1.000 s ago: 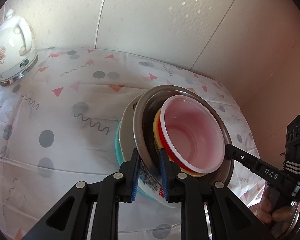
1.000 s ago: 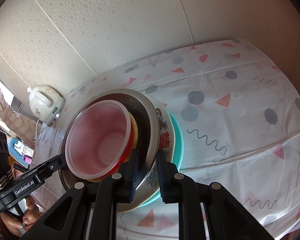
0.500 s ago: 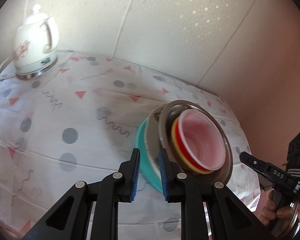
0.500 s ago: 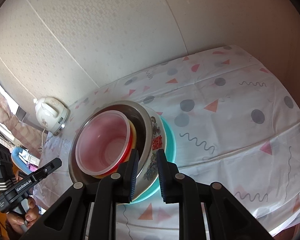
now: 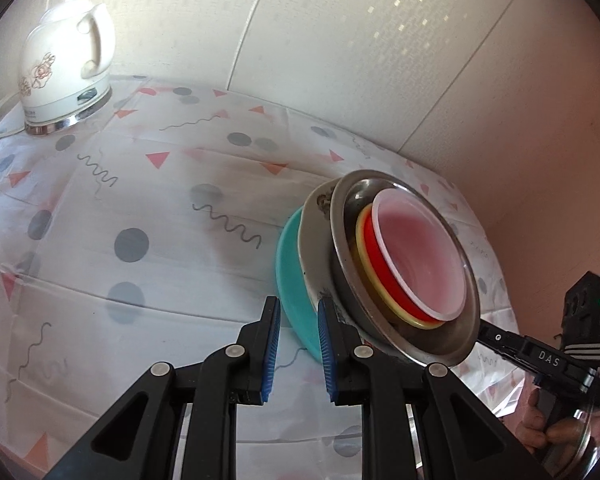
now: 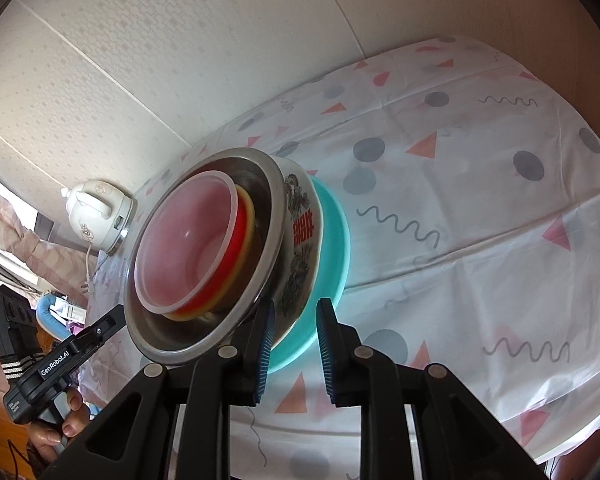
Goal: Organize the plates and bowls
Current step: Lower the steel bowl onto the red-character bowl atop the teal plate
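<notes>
Your left gripper (image 5: pixel 297 346) and your right gripper (image 6: pixel 294 346) both stand released, jaws parted and grasping nothing, each beside the stack's near edge. The nested stack rests on the patterned tablecloth (image 5: pixel 140 200): teal plate (image 6: pixel 332 256) lowest, then printed white bowl (image 6: pixel 302 240), steel bowl (image 5: pixel 400 332), yellow (image 5: pixel 364 256) and red (image 5: pixel 384 272) rims, clear plastic bowl (image 6: pixel 184 236) uppermost. A white electric kettle (image 5: pixel 66 68) stands well apart near the wall.
</notes>
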`<state>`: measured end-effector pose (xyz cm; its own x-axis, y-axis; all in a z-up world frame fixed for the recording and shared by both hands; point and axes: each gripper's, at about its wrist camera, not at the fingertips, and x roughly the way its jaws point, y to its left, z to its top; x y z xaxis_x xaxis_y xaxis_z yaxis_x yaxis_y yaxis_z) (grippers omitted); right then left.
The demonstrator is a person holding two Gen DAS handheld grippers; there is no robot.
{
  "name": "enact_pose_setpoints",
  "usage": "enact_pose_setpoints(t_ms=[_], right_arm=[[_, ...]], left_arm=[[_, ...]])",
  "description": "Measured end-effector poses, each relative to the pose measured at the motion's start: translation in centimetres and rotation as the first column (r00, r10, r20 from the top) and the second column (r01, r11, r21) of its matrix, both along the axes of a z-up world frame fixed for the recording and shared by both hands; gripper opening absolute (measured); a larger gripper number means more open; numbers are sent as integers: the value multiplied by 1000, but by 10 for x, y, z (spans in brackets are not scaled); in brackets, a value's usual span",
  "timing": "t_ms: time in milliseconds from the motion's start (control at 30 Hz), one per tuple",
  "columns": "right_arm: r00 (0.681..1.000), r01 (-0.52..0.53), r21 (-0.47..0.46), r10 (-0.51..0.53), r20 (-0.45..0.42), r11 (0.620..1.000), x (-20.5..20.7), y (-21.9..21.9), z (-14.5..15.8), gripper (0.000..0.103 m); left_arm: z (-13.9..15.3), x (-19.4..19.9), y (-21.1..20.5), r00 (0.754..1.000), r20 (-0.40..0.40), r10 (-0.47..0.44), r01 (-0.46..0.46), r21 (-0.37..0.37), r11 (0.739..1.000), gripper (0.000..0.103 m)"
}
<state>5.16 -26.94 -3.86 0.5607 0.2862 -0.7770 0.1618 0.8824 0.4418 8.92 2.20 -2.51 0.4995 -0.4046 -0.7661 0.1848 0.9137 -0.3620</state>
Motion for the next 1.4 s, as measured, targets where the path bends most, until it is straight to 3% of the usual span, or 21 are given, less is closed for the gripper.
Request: enact_pose_setpoints(t_ms=[167, 433, 1000, 1400], right_arm=[[1000, -13, -49, 13, 10, 999, 3, 7, -1, 13], [999, -19, -141, 22, 24, 990, 8, 8, 4, 10], [1000, -16, -112, 18, 12, 994, 6, 7, 2, 10], [1000, -11, -172, 14, 18, 985, 0, 18, 6, 12]], left_arm=[[-4, 4, -11, 1000, 1, -31, 31, 11, 999, 16], [-9, 3, -22, 998, 1, -61, 61, 31, 998, 13], [-6, -3, -26, 998, 6, -56, 55, 43, 998, 13], [6, -19, -24, 998, 57, -15, 9, 101, 995, 13]])
